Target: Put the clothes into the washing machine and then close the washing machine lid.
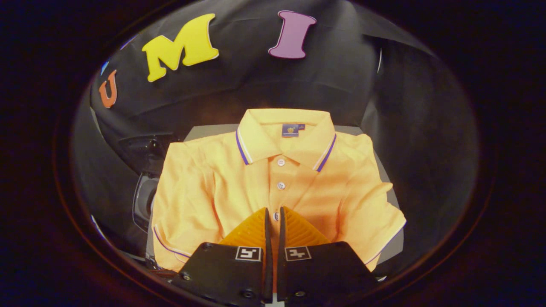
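A folded orange polo shirt [213, 192] with blue and white trim on its collar and sleeves lies flat on a grey surface [204, 131], its collar pointing away from me. My gripper [273, 212] hovers over the shirt's lower button placket. Its two fingers stand almost together with only a thin slit between them, and the cloth under them looks smooth and unlifted. To the left of the shirt sits a dark machine [147, 149] with a rounded grey part [145, 198] below it; I cannot make out its lid.
Black cloth walls close in behind and on both sides of the grey surface. The shirt's right sleeve [379, 221] reaches almost to the surface's right edge. The dark machine stands close against the shirt's left sleeve.
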Motion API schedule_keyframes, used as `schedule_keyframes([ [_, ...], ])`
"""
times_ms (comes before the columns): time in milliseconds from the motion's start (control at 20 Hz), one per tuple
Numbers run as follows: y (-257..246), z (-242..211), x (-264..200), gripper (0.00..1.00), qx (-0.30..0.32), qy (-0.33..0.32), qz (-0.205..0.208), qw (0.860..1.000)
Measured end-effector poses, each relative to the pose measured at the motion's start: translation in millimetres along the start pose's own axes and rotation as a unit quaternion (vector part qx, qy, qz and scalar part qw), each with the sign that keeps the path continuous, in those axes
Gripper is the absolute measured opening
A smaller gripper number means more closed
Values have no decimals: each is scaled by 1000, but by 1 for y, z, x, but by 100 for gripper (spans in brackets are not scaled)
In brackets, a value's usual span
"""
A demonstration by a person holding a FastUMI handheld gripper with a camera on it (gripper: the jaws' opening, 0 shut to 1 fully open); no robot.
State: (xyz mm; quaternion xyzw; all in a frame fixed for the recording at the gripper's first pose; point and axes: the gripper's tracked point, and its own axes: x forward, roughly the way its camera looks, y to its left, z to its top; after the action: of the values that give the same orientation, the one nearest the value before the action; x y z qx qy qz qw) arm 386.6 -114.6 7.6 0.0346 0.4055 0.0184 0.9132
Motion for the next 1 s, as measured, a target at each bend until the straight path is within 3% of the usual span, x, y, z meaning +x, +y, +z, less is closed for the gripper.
schedule_keyframes([
  [100,0,0,0,7,22,2,-12,1000],
  [400,1,19,-25,7,9,-22,-39,999],
  [750,29,67,-87,7,-4,-71,-43,997],
  [1000,76,102,-129,7,-36,-117,-20,992],
])
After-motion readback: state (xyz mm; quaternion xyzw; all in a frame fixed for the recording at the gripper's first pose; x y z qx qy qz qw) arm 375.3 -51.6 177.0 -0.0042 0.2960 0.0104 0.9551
